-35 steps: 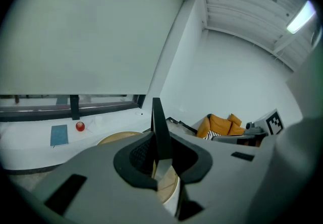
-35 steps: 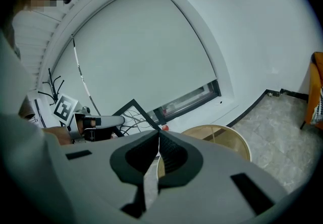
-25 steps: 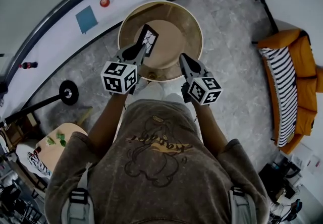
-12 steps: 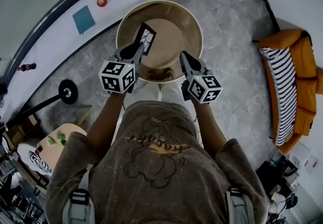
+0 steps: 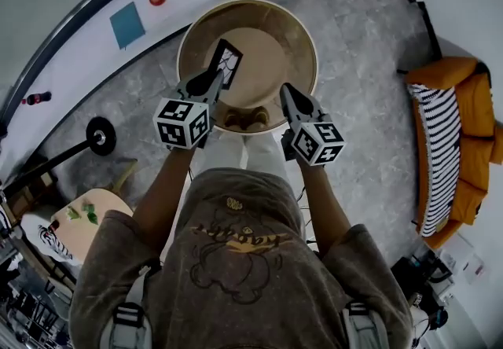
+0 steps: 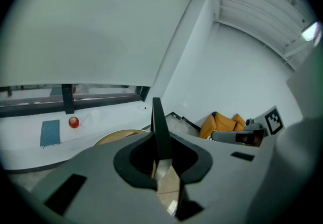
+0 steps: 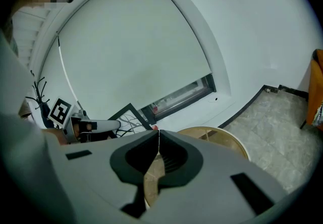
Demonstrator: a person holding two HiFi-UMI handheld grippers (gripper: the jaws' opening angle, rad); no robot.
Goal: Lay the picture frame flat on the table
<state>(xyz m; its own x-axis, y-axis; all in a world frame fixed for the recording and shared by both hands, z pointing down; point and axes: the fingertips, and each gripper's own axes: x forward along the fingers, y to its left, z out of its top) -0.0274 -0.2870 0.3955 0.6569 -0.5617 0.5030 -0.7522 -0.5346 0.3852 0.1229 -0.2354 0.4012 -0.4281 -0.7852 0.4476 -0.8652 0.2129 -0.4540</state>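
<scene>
Black picture frame (image 5: 227,63), pinched edgewise by the jaws of the left gripper (image 5: 215,78), hangs tilted, seemingly clear of the table (image 5: 308,41). The right gripper (image 5: 286,91) has its jaws pressed together, empty. With so thin a hold, the frame may slip and drop.

Surface findings:

- The round wooden table (image 5: 275,41) is showing a smooth, satin brown top inside a paler wooden rim.
- The black-framed picture frame (image 5: 227,62) is presenting a matt black border, smooth along its edge, around a pale printed face. Whether that face is glazed cannot be told.
- The left gripper (image 5: 217,77) and the right gripper (image 5: 284,90) are appearing as matt grey plastic with darker matt pads.
- The grey stone floor (image 5: 369,41) is looking smooth and veined.
- At the right, the orange sofa (image 5: 475,151) is reading as soft matt cloth, and a black-and-white striped cloth (image 5: 440,143) is lying on it.
- The person's brown T-shirt (image 5: 236,261) is showing as matt cloth carrying a print.
</scene>
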